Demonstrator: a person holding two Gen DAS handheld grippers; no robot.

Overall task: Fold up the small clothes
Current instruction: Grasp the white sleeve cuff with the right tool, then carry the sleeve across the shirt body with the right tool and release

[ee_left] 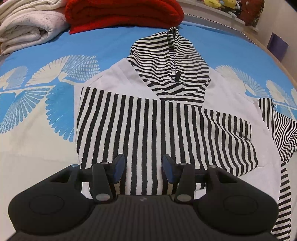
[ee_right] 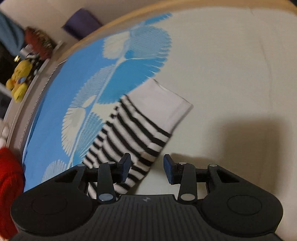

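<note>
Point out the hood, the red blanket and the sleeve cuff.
hood [ee_left: 167, 61]: left wrist view, middle of the striped panel.
red blanket [ee_left: 122, 14]: left wrist view, middle of the folded stack.
sleeve cuff [ee_right: 163, 102]: right wrist view, plain white end of the striped sleeve.

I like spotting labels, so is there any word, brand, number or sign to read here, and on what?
No readable text anywhere.
Right tool: a small pale mark on its black body, a symbol, no letters.
Left tool: a similar mark, too faint to read.
Striped hoodie: no label visible.
</note>
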